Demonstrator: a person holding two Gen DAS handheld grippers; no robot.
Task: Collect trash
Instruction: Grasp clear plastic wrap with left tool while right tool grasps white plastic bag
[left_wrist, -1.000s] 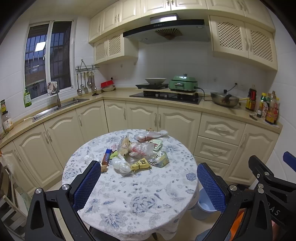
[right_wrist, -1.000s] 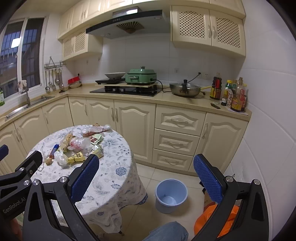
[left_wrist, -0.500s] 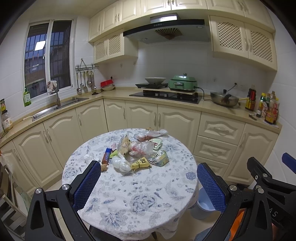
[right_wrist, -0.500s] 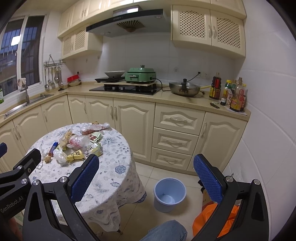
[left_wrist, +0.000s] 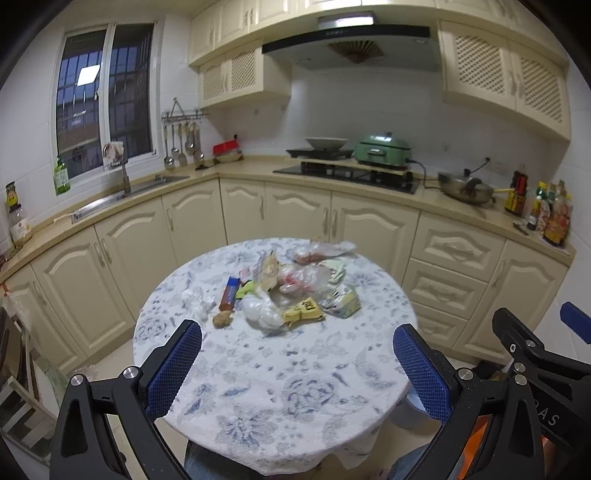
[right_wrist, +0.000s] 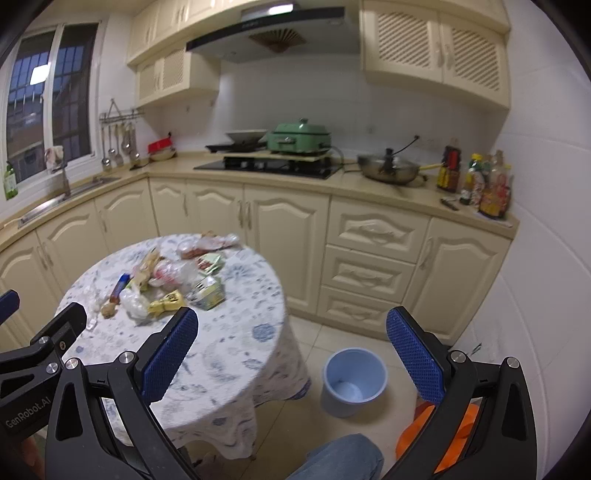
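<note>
Both hand-held grippers spread wide, empty, above the round floral-clothed table (left_wrist: 280, 384).
Crumpled wrappers and plastic bags (left_wrist: 291, 284), somewhat blurred, lie heaped there; light-blue plastic bin (right_wrist: 354, 380) stands on the floor beside.

A home kitchen. Cream cabinets (right_wrist: 288, 221) ran beneath an L-shaped counter carrying a sink (left_wrist: 122, 195), a cooktop (right_wrist: 273, 166), a green cooker (right_wrist: 299, 136) and a wok (right_wrist: 388, 171); a range hood (left_wrist: 351, 44) hung above, utensils (left_wrist: 183, 144) hung on a wall rail, and condiment bottles (right_wrist: 480, 184) stood at the counter's end.
</note>
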